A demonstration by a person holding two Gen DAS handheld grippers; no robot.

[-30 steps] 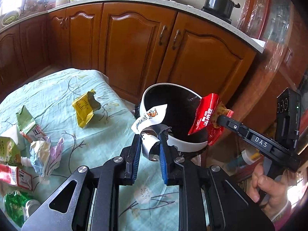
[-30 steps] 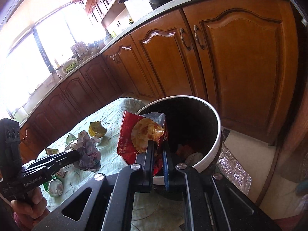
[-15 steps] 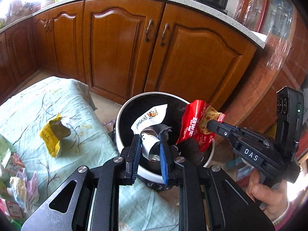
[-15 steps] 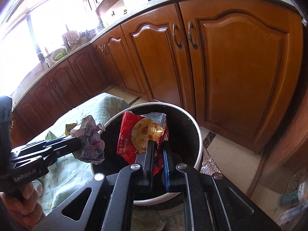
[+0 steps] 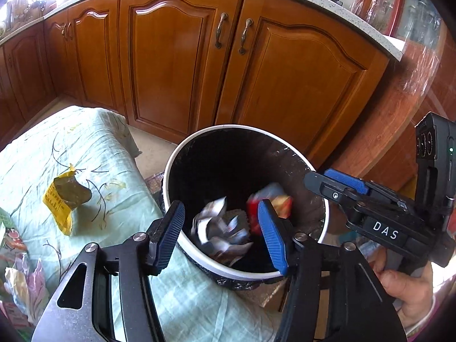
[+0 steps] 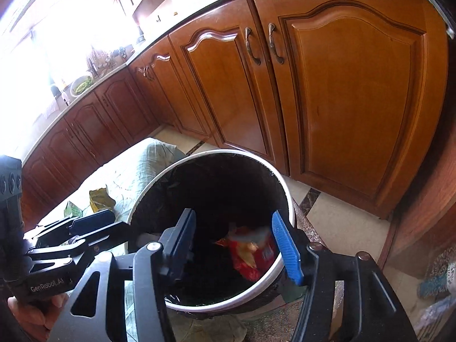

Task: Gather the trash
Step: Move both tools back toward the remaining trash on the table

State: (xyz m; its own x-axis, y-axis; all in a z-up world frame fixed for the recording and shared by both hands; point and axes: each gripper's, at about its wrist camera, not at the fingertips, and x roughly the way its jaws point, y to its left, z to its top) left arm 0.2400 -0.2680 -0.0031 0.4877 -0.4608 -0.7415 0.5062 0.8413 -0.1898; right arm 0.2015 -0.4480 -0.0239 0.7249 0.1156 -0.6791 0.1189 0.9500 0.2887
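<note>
A round bin with a white rim [image 5: 196, 139] and black liner stands beside the table; it also shows in the right wrist view [image 6: 287, 196]. My left gripper [image 5: 221, 232] is open and empty over the bin's near edge. A crumpled white and grey wrapper [image 5: 219, 230] is blurred inside the bin below it. My right gripper [image 6: 235, 242] is open and empty above the bin; in the left wrist view it [image 5: 336, 182] reaches in from the right. A red snack bag [image 6: 250, 253] lies inside the bin, and it also shows in the left wrist view [image 5: 269, 202].
A table with a pale green flowered cloth [image 5: 94, 148] is at the left. On it lie a yellow wrapper [image 5: 64, 196] and several more wrappers [image 5: 17, 262] at the left edge. Brown wooden cabinets [image 5: 176, 65] stand behind the bin. Tiled floor [image 6: 339, 219] is right of it.
Both grippers opened over the bin. The white wrapper dropped from my left gripper and the red snack bag from my right; both are now inside the bin.
</note>
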